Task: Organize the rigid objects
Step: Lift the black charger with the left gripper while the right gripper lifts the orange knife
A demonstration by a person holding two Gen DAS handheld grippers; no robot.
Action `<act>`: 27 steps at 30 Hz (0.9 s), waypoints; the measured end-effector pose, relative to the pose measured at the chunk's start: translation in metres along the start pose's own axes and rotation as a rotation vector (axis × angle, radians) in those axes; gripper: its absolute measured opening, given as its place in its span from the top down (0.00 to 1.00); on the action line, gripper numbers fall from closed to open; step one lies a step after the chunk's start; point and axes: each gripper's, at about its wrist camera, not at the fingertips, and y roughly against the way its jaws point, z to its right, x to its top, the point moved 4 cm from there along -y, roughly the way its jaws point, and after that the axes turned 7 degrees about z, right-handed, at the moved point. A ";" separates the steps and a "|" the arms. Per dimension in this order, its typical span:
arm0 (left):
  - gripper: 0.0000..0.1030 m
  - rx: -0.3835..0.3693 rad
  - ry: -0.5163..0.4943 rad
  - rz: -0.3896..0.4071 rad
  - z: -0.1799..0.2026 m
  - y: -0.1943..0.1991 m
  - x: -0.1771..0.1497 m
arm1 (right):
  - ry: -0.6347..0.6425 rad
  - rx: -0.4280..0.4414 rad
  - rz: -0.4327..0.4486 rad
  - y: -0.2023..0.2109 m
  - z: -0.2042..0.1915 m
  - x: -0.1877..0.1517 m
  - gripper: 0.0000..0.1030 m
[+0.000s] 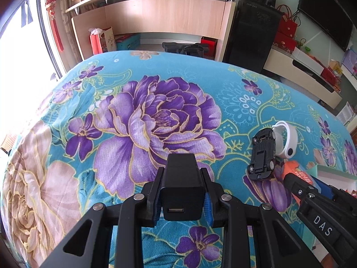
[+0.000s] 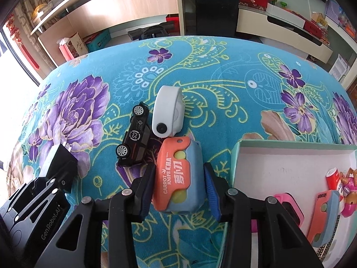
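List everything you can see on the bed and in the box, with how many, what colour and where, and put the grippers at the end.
USB charger: one, black, held in the left gripper.
Carrot knife toy: one, orange and blue, on the blanket between the right gripper's fingers.
Toy car: one, black, on its side left of the wristband.
Wristband: one, white, beyond the carrot knife toy.
Box: one, mint green with white inside, right of the knife; holds a second orange and blue knife toy and other small pink and red items.
Blanket: one, teal with purple flowers.
Left gripper: black, clamped.
Right gripper: black, around the knife.
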 end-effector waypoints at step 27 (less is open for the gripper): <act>0.69 -0.095 -0.051 0.030 0.037 0.019 0.005 | -0.033 0.053 0.014 0.020 0.017 -0.007 0.79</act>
